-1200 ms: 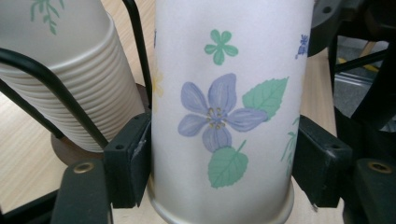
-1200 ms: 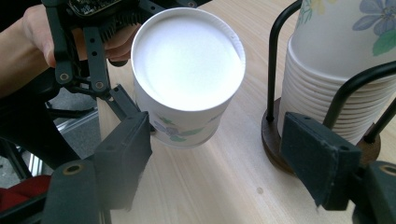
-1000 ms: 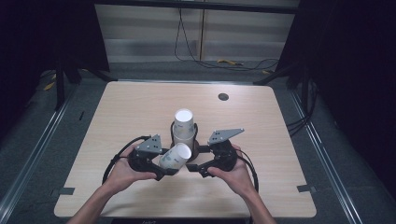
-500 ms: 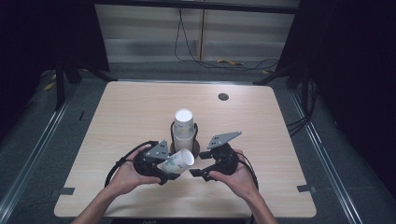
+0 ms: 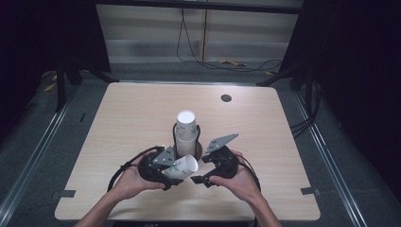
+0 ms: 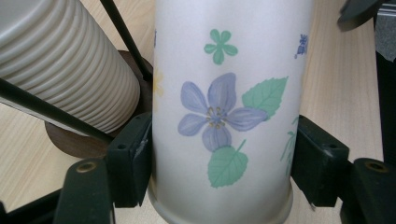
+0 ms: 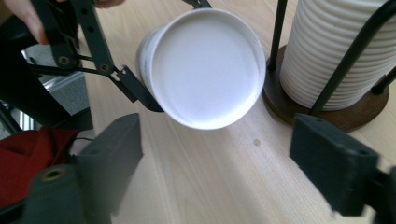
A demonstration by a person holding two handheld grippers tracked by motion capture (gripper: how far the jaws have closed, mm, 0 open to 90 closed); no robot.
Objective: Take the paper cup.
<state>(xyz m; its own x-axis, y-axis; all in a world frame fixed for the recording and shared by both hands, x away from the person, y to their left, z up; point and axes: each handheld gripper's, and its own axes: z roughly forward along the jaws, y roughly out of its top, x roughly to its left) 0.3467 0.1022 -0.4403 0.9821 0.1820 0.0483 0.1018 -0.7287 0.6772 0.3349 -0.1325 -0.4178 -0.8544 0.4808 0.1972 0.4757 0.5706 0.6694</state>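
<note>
My left gripper (image 5: 176, 171) clamps the flowered cup (image 6: 224, 112) beside the cup stack (image 5: 186, 133); my right gripper (image 7: 217, 154) has just reopened, empty, before its mouth, so the handover isn't made.

Matt paper on the flowered cup (image 6: 222, 116) — smooth, faintly pearly. Ribbed white paper along the cup stack (image 6: 65, 70). Thin black metal rods and dark polished wood for the holder (image 7: 327, 114) — pale matt wood-grain on the table (image 5: 118, 118).
</note>
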